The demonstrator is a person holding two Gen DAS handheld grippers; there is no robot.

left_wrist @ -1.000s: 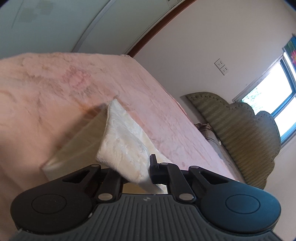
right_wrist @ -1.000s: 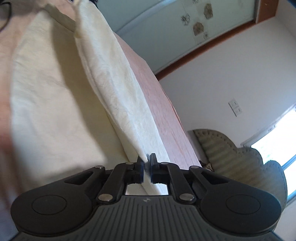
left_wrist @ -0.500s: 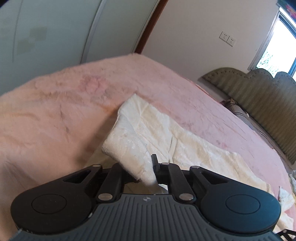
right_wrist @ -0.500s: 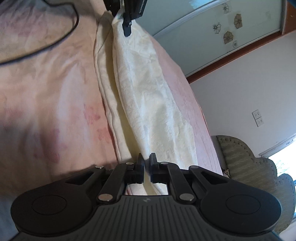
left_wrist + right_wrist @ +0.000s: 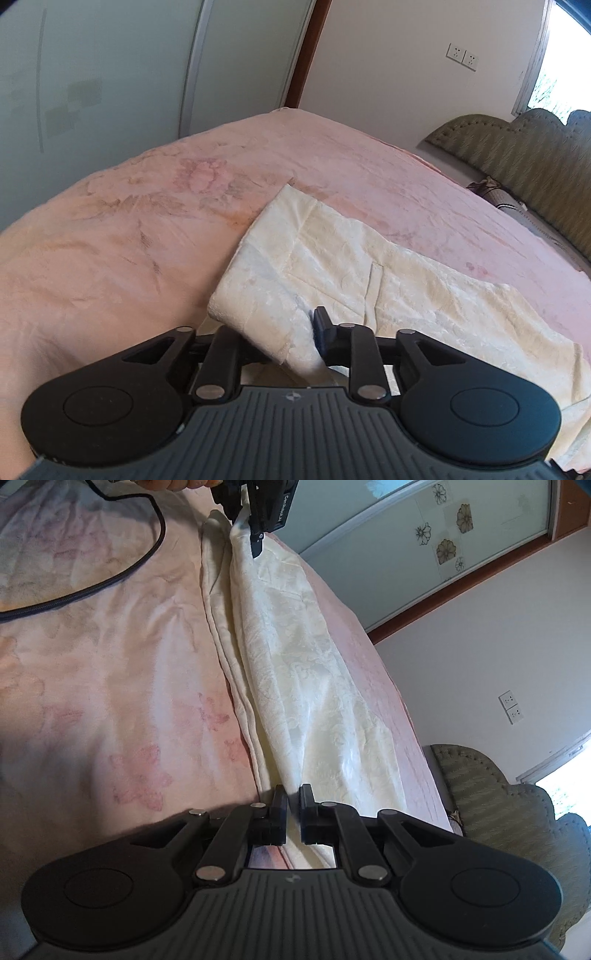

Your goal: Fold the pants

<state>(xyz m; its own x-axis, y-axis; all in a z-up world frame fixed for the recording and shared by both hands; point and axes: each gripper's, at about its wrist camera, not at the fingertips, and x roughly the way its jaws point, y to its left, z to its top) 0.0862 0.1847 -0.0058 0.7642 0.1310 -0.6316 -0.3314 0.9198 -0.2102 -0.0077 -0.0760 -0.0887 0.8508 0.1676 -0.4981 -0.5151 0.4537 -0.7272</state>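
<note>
In the left wrist view, a grey sliding wardrobe door (image 5: 110, 74) fills the far left, with the pink floral blanket (image 5: 110, 240) of the bed spreading below it. At centre the cream pants (image 5: 332, 254) lie across the blanket, running from the near middle out to the right, one folded end raised and draped over the left gripper (image 5: 295, 343). Its jaws pinch that end: the cloth hides the left finger, and the right finger (image 5: 322, 325) presses against the fabric. On the far right stand a white wall with 2 sockets (image 5: 461, 56), a green padded headboard (image 5: 535, 147) and a bright window (image 5: 561, 74).

In the right wrist view, a black cable (image 5: 110, 579) curves over the blanket (image 5: 92, 701) at the far left. The pants (image 5: 295, 672) stretch as a long, narrow, doubled band from the far top centre down to the near centre, resting on the bed. At the far end the left gripper (image 5: 255, 528) clamps the cloth, with part of a hand (image 5: 173, 483) just above it. At the near end the right gripper (image 5: 292, 805) has its jaws drawn close together on the fabric edge, the cloth passing between the 2 fingers. To the right are the flower-printed wardrobe door (image 5: 443, 535), the wall sockets (image 5: 511, 707) and the headboard (image 5: 517, 812).
</note>
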